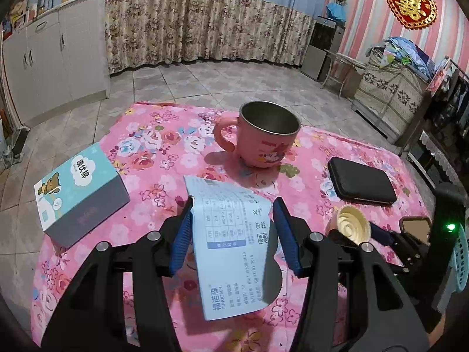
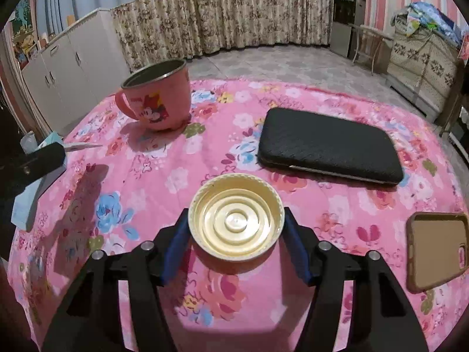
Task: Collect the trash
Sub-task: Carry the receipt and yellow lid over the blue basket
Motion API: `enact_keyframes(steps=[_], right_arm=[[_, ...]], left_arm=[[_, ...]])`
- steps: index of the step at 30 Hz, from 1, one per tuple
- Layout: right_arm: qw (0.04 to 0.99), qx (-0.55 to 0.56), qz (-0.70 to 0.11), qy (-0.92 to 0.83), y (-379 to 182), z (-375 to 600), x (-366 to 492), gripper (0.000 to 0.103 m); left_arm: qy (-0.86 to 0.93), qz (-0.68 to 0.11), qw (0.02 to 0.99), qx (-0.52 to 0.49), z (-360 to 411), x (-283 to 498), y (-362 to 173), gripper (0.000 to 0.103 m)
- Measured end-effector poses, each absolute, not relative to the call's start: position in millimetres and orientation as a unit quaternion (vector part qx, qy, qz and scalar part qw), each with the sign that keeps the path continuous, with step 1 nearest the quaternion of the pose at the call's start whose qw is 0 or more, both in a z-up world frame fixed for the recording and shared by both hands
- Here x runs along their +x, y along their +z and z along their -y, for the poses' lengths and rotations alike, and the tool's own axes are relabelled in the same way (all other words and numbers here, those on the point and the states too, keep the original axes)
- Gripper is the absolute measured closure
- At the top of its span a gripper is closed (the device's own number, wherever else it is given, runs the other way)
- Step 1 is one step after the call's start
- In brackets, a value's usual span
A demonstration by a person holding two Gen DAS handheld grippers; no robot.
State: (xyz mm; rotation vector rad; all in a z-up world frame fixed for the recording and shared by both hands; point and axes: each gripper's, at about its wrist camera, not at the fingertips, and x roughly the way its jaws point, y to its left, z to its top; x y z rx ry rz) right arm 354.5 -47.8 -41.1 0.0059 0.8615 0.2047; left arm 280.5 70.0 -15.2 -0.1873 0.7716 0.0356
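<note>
Covering the whole tabletop, a pink floral cloth [image 2: 164, 176] carries everything. Largest on it is a black case [image 2: 328, 146], lying flat toward the right edge. Toward the far edge stands a pink cartoon mug [image 1: 263, 138], upright, its handle turned to the left edge. A teal-and-grey box [image 1: 79, 190] with a bear picture lies near the left edge, well apart from the mug. A phone in a tan case [image 2: 436, 249] lies face down at the right edge, nearer than the black case.

Near the middle, the left gripper [image 1: 233, 208] clasps a printed paper leaflet [image 1: 231, 249]; the sheet is pinched between the blue pads and curls upward off the cloth, its near end hanging free. The right gripper [image 2: 236, 220] stands nearer the near edge, its jaws set against the two sides of a cream plastic lid [image 2: 236, 217], which lies hollow side up between them; whether the lid is lifted off the cloth I cannot tell.
</note>
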Motion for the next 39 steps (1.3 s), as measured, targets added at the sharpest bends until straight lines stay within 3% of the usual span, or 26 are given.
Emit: enact_keyframes(steps=[9, 19, 28, 35, 39], right_arm=[[0.924, 0.009, -0.374, 0.073, 13, 119, 327, 0.042], [0.952, 0.099, -0.288, -0.018, 74, 289, 229, 0.042], [0.957, 0.08, -0.222, -0.171, 89, 444, 143, 0.042], [0.934, 0.134, -0.253, -0.214, 58, 512, 131, 0.042], [0.93, 0.145, -0.261, -0.216, 50, 520, 133, 0.042]], left_arm=[[-0.011, -0.369, 0.926, -0.072, -33, 276, -5, 0.051], [-0.095, -0.335, 0.937, -0.008, 91, 257, 32, 0.051], [-0.231, -0.307, 0.923, 0.014, 283, 235, 61, 0.051], [-0.321, -0.302, 0.897, 0.038, 403, 213, 52, 0.051], [-0.333, -0.312, 0.888, 0.049, 431, 214, 39, 0.051]])
